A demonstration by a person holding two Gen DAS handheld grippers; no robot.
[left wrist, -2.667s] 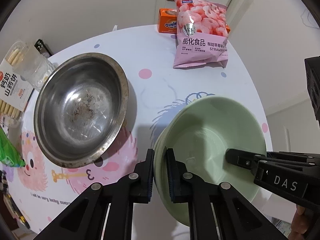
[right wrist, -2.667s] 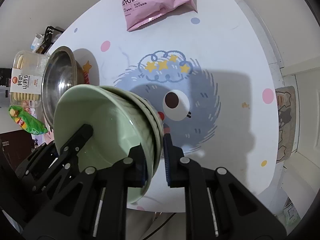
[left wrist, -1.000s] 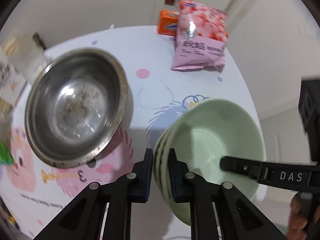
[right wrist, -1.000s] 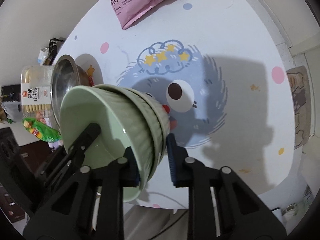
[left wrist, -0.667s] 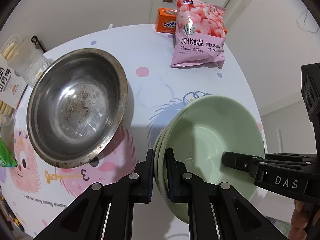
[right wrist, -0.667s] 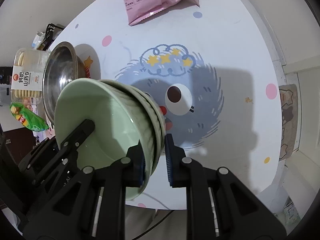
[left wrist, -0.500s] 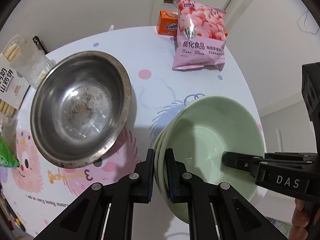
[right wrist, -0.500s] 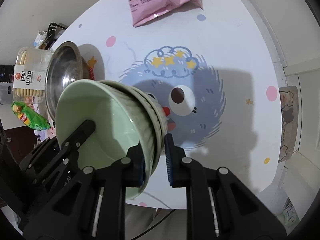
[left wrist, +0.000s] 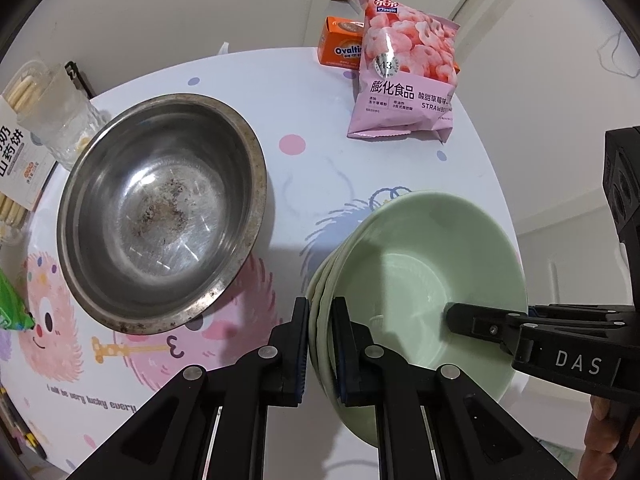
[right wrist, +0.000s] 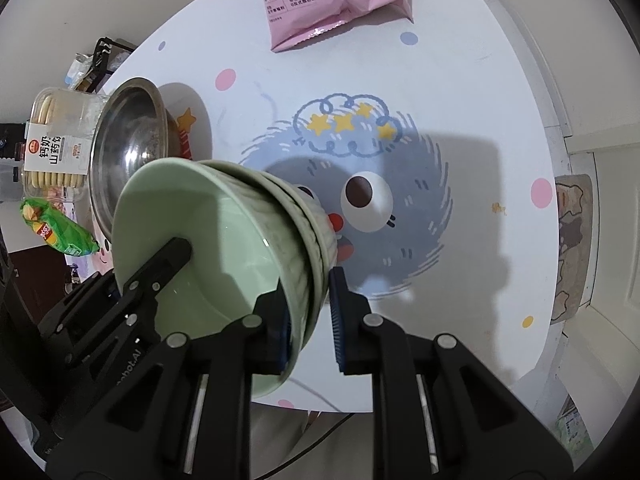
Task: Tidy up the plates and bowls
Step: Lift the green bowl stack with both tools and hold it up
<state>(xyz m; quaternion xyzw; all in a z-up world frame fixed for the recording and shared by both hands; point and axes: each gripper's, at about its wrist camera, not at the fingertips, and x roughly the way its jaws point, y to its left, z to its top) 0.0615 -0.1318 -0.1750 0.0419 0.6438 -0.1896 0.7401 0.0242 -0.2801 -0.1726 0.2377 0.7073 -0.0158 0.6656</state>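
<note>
A nested stack of pale green bowls (left wrist: pixel 420 264) is held in the air over the round table, tilted. My left gripper (left wrist: pixel 320 344) is shut on the stack's near rim. My right gripper (right wrist: pixel 308 316) is shut on the opposite rim, and the stack (right wrist: pixel 224 232) fills the left of its view. Each gripper's finger shows inside the top bowl in the other's view. A large steel bowl (left wrist: pixel 160 208) stands empty on the table to the left of the stack; it also shows in the right wrist view (right wrist: pixel 128 152).
The round table (right wrist: pixel 480 120) has a cartoon-print cloth. A pink snack bag (left wrist: pixel 404 72) and an orange box (left wrist: pixel 340 48) lie at the far side. A biscuit tub (right wrist: pixel 56 140) and a green packet (right wrist: pixel 56 228) sit at the left edge.
The stack of green bowls stays gripped by both grippers and has only swayed slightly above the table. The steel bowl has not moved.
</note>
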